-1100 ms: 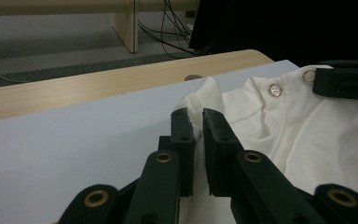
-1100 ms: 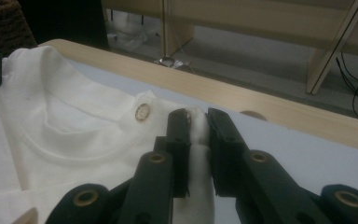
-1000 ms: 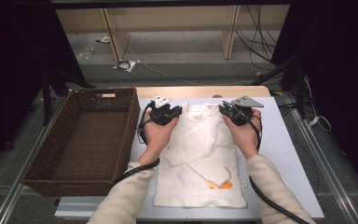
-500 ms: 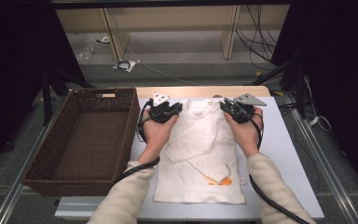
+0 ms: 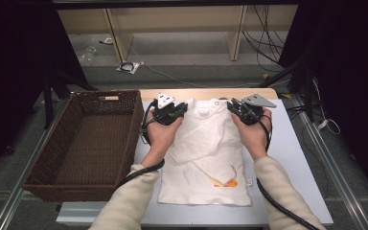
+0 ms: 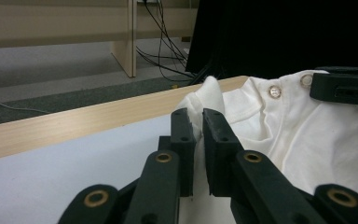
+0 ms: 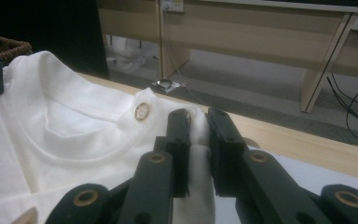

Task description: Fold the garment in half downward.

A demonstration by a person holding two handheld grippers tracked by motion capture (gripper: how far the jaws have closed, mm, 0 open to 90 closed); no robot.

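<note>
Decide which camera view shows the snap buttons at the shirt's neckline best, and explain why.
The left gripper view: two snap buttons sit sharp on the white shirt, beside the left gripper clamping its shoulder. The right gripper view shows one button near the right gripper. In the high view they are tiny specks.

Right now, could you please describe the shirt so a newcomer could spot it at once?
On the table, right of the basket, lies a white shirt. Both grippers, left and right, pinch its shoulders. Its snap buttons and orange print mark it.
</note>
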